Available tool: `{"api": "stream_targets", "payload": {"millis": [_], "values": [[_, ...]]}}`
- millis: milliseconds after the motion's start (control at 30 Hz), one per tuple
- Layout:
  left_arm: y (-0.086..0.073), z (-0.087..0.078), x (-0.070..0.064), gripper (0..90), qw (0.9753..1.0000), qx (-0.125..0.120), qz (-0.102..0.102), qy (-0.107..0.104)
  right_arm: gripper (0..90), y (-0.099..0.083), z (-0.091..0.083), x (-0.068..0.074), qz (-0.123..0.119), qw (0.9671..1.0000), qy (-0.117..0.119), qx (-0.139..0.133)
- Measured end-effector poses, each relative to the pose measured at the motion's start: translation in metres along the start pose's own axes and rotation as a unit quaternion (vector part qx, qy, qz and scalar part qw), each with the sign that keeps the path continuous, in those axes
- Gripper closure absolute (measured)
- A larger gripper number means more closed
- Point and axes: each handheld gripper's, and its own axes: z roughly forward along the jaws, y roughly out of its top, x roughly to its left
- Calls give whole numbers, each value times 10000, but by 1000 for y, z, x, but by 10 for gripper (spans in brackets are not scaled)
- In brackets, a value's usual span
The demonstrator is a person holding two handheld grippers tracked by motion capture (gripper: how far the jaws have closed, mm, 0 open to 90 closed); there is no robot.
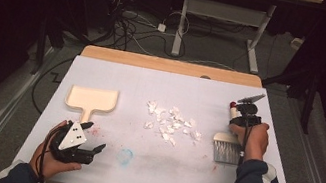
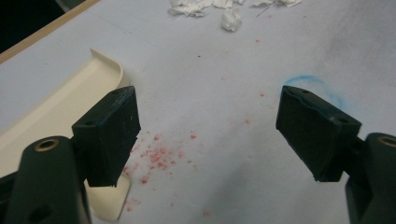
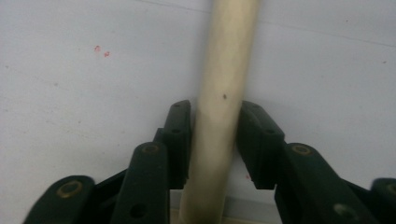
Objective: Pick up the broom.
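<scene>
Right gripper (image 3: 215,140) clamps brush handle (image 3: 222,93), left gripper (image 2: 205,135) agape.

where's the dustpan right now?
High view: the dustpan lies flat on the table's left half, left of the paper scraps, its handle pointing at the open left gripper.

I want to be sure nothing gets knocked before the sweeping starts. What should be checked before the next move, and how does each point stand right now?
1. Right gripper shut on the brush handle: ok, both jaws press its sides.
2. Brush bristles down on the table: ok, to the right of the scraps.
3. Left gripper open for the dustpan: ok, jaws wide apart and holding nothing.
4. Left gripper lined up on the dustpan handle: not ok, the handle lies beside one jaw, not between them.
5. Paper scraps in one cluster between dustpan and brush: ok.
6. Grip firm enough to sweep: cannot tell.
</scene>
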Motion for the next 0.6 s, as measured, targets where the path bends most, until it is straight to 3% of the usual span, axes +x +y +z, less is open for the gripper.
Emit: {"api": "stream_targets", "payload": {"millis": [167, 400, 600], "values": [[0, 0, -1, 209, 10000, -8, 5, -49, 700, 0, 0, 2, 275, 9996, -23, -40], [-1, 1, -2, 210, 10000, 32, 23, -69, 711, -3, -1, 1, 208, 9997, -4, -148], [-1, 0, -2, 210, 10000, 40, -4, -22, 712, -14, -6, -1, 101, 9969, 120, -772]]}}
